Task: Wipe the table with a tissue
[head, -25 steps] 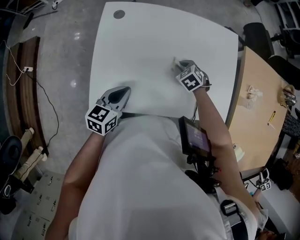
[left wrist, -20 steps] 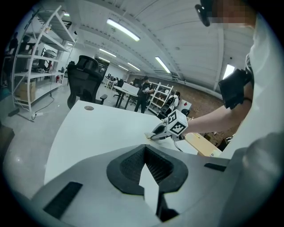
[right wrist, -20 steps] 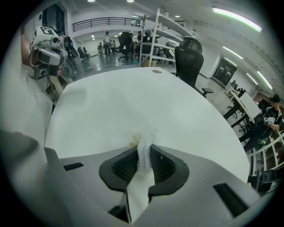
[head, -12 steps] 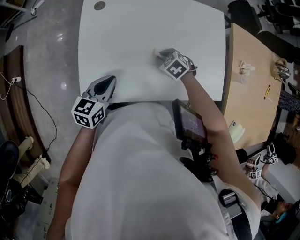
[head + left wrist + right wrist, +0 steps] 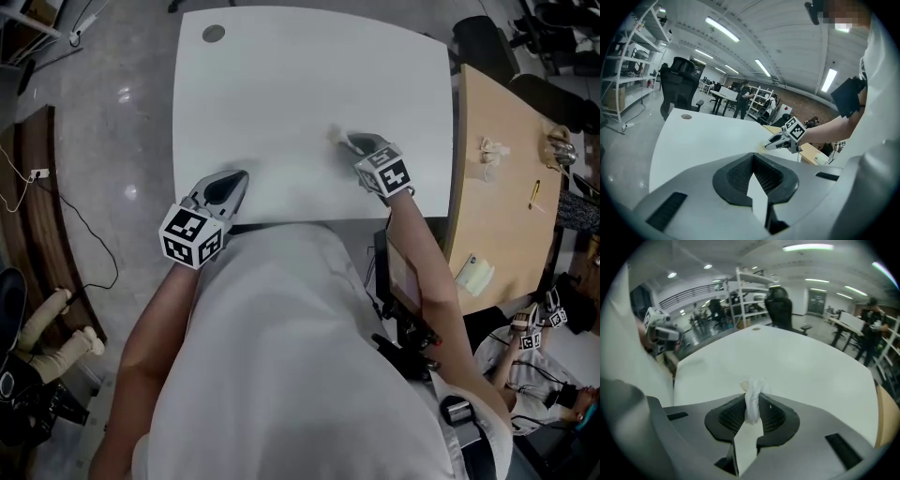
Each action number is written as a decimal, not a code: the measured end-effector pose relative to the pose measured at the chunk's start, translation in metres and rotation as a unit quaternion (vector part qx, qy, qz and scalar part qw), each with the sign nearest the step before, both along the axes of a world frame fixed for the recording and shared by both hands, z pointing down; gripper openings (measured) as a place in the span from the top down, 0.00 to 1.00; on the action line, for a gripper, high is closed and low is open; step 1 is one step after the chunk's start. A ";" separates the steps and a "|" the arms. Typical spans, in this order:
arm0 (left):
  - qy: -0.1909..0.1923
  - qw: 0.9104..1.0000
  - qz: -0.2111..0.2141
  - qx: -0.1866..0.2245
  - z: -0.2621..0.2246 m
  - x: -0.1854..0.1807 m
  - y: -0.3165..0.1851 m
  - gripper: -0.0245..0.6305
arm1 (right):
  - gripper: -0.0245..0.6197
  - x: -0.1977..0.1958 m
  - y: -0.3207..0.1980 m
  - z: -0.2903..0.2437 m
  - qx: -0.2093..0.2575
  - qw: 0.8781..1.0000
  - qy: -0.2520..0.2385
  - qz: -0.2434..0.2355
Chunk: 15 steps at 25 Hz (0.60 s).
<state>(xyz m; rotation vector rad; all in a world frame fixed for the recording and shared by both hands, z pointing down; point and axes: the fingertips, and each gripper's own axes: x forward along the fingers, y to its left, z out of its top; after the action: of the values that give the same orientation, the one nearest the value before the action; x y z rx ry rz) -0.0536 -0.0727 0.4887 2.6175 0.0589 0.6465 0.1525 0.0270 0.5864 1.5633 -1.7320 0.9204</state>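
Tissue (image 5: 752,397) in right tool (image 5: 349,142), white table (image 5: 281,84) (round grommet (image 5: 214,34)) — grey floor (image 5: 112,141), shelving (image 5: 628,70)

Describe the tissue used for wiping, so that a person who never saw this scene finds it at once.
Find the big white table in front of the person, then the right gripper over it. The tissue is the small white crumpled wad pinched between that gripper's jaws; the other crumpled paper lies loose on the wooden table beside.

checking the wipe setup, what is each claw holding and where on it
The right claw pinches the tissue by a bunched end; left claw holds nothing.
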 end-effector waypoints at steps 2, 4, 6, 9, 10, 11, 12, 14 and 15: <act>0.002 1.000 0.005 0.002 0.000 -0.001 -0.001 0.95 | 0.86 0.031 0.008 -0.001 0.012 0.996 0.005 0.086; 0.004 1.000 0.008 0.003 -0.001 -0.002 -0.002 0.95 | 0.86 0.040 0.019 0.009 -0.005 0.993 0.009 0.119; 0.005 1.000 0.011 0.005 -0.002 -0.004 -0.002 0.96 | 0.86 0.029 0.026 0.024 -0.034 0.994 0.023 0.105; 0.006 1.000 0.014 0.006 -0.002 -0.007 -0.007 0.96 | 0.86 0.007 0.024 0.032 -0.054 0.992 0.061 0.099; 0.005 1.000 0.015 0.006 -0.002 -0.009 -0.009 0.95 | 0.86 -0.002 0.021 0.031 -0.052 0.991 0.063 0.102; 0.005 1.000 0.016 0.005 -0.001 -0.011 -0.011 0.95 | 0.86 -0.013 0.016 0.030 -0.048 0.991 0.062 0.104; 0.004 1.000 0.018 0.004 0.001 -0.014 -0.012 0.96 | 0.86 -0.025 0.011 0.030 -0.044 0.992 0.062 0.102; 0.002 1.000 0.023 0.002 0.003 -0.017 -0.012 0.95 | 0.86 -0.052 0.003 0.030 -0.036 0.993 0.064 0.088; 0.002 1.000 0.026 0.001 0.004 -0.018 -0.012 0.96 | 0.86 -0.067 -0.002 0.030 -0.032 0.995 0.060 0.079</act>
<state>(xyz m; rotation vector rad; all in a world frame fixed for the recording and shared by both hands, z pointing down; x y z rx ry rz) -0.0717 -0.0849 0.4924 2.6280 0.1289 0.6599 0.0851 0.0252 0.6164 1.6960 -1.4990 0.9277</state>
